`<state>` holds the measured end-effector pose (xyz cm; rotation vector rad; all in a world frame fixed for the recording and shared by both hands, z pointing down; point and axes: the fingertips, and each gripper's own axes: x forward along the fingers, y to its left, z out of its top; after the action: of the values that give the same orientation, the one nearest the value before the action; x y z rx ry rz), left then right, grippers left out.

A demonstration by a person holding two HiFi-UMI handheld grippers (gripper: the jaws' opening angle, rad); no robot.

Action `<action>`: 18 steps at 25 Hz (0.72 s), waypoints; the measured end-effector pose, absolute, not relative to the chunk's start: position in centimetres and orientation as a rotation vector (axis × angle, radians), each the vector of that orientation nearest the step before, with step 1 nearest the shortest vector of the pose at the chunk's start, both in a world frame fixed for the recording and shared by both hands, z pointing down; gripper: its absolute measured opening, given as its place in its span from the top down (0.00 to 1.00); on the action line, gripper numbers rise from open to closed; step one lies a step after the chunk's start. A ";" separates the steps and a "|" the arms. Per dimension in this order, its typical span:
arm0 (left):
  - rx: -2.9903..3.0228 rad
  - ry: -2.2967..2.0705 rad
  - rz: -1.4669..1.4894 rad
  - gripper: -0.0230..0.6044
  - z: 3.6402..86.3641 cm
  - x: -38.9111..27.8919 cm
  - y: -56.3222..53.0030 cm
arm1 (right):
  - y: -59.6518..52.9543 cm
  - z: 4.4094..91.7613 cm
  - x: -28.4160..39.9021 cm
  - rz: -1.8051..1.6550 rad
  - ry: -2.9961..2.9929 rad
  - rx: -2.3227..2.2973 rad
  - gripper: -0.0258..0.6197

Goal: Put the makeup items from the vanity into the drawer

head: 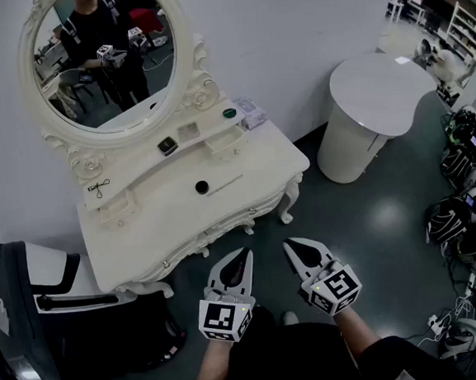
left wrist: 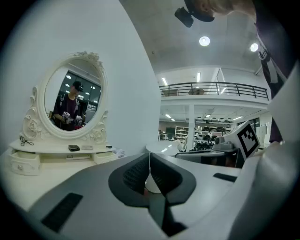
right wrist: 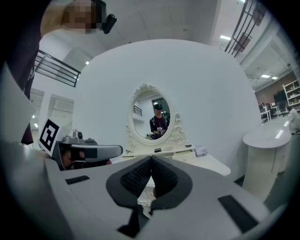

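Noted smooth semi-gloss white paint on vanity (head: 252, 163), reflective polished floor (head: 389, 213), matt white round table (head: 378, 90); recorded matt grey plastic on left gripper (head: 245, 251), ribbed black pads (left wrist: 133, 173).

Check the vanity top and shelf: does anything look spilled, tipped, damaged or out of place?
Nothing stands out. The vanity looks intact, with no spill; the black square item, green round item and small black round item sit flat and apart.

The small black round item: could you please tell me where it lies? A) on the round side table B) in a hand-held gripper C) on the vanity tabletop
C: the small black round item rests on the vanity tabletop, near its middle.
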<state>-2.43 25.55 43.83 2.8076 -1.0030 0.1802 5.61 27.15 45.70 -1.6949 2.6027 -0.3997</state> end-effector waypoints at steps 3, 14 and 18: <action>2.791 -1.057 0.163 0.94 43.1 -0.9 28.4 | 30.1 45.0 7.0 -0.369 2.617 -1.666 0.92; 2.835 -1.071 0.263 0.94 42.8 3.5 37.5 | 37.5 44.1 7.7 -0.300 2.691 -1.500 0.92; 2.826 -1.081 0.278 0.94 43.0 3.8 38.5 | 38.9 43.9 7.7 -0.270 2.717 -1.449 0.92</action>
<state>3.83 38.55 42.98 2.8262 -1.0805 0.2776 7.74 38.88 43.94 -1.4489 2.7166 -0.2704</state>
